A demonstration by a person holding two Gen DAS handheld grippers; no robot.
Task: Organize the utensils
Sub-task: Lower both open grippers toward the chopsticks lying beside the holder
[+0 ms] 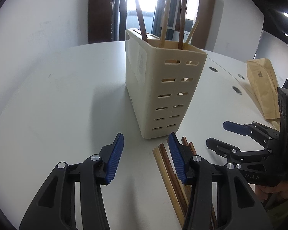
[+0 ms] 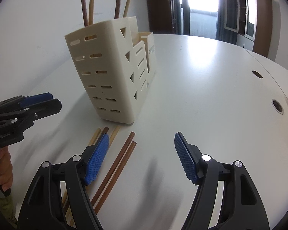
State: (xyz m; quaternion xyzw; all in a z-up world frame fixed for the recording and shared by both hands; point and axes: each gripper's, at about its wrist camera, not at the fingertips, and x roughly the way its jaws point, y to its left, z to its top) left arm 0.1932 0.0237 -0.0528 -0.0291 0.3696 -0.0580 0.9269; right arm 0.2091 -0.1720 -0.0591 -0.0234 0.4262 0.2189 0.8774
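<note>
A cream slotted utensil holder stands on the white table, also in the right wrist view. Several chopsticks, dark brown and light, stand upright in its tall compartment. More chopsticks lie loose on the table in front of it, also in the right wrist view. My left gripper is open and empty just before the holder, its right finger over the loose chopsticks. My right gripper is open and empty, with two brown chopsticks between its fingers' line.
A brown paper bag lies at the right on the table. Round cable holes sit along the table's right side. A white wall stands behind the holder, dark doors and a bright window farther back.
</note>
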